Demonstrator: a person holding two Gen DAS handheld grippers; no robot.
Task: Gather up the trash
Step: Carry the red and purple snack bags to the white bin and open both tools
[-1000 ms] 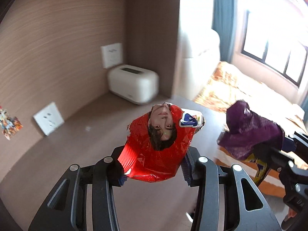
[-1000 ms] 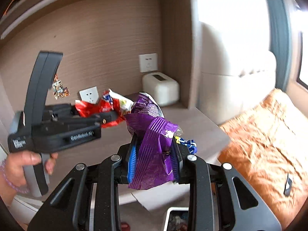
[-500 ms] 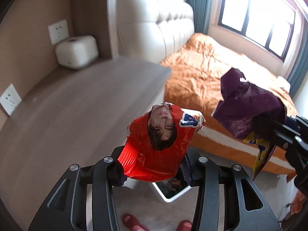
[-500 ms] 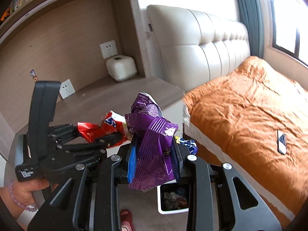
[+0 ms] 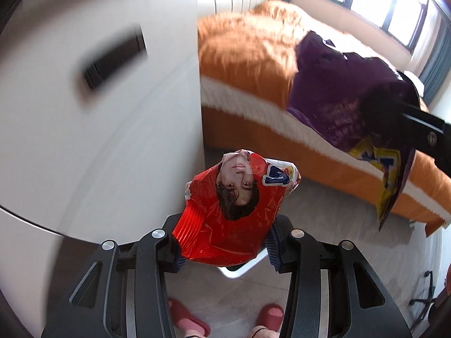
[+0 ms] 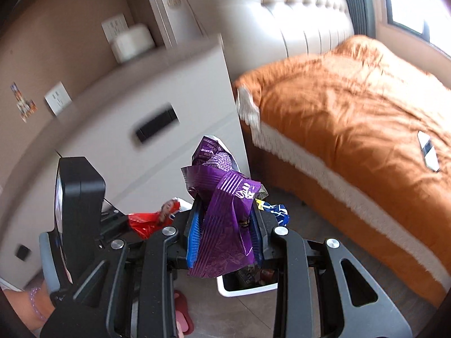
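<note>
- Left gripper (image 5: 224,250): fingers clamped on red snack wrapper (image 5: 234,211), held directly above white trash bin (image 5: 239,270).
- Right gripper (image 6: 225,242): fingers clamped on crumpled purple wrapper (image 6: 222,225), over same bin's rim (image 6: 245,291) on the floor, some trash already inside.
- Picking up done; release into bin not yet done.
- Beyond: white cabinet (image 6: 180,129), orange bed (image 6: 352,118).

Grey tiled floor (image 6: 324,304) below, bearing a white bin (image 6: 248,287) with wrappers inside, just beside a white cabinet (image 6: 180,129) and near an orange-covered bed (image 6: 352,118). On the bed cover, one small flat dark-and-white object (image 6: 428,150). On the cabinet top, a white box (image 6: 132,42).
</note>
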